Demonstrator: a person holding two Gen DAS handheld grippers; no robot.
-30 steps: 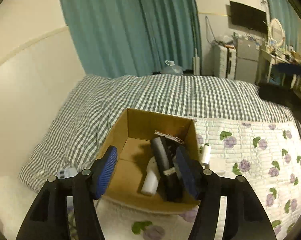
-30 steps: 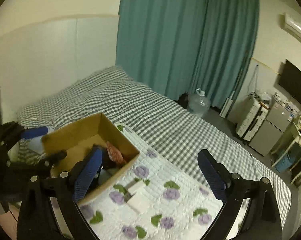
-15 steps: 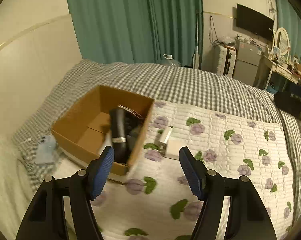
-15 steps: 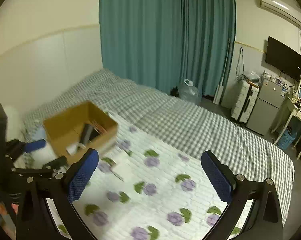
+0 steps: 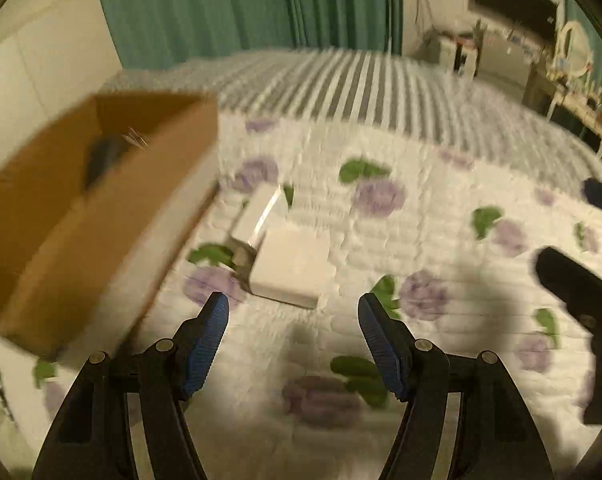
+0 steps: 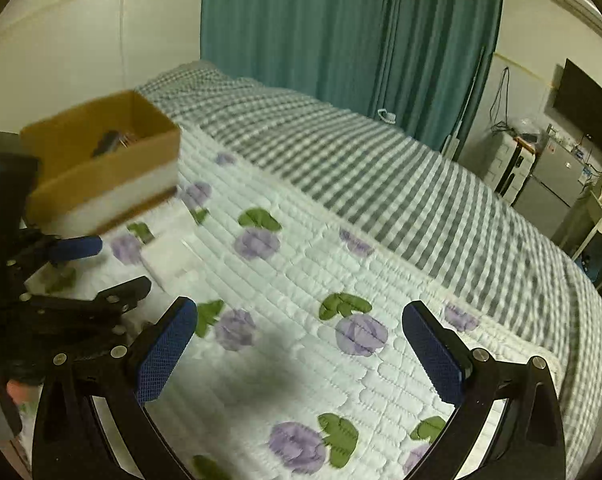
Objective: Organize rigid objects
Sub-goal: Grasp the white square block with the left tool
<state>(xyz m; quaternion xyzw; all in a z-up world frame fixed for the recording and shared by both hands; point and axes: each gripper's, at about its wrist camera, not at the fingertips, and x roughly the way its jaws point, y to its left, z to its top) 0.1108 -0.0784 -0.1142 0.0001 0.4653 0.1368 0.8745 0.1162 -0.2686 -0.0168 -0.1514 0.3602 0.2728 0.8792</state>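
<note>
A flat white box lies on the flowered quilt, with a longer white box touching its far left side. My left gripper is open and empty, just short of the flat box. A brown cardboard box stands to the left, with a dark object inside. In the right wrist view the cardboard box and flat white box sit far left. My right gripper is open and empty over the quilt. The left gripper shows there too.
A grey checked blanket covers the far half of the bed. Teal curtains hang behind. A TV, white drawers and a dressing table stand at the right. The bed edge runs along the right.
Both grippers have swung down and closer to the quilt. The left gripper moved right from the cardboard box to face the white boxes. Both stay open.
</note>
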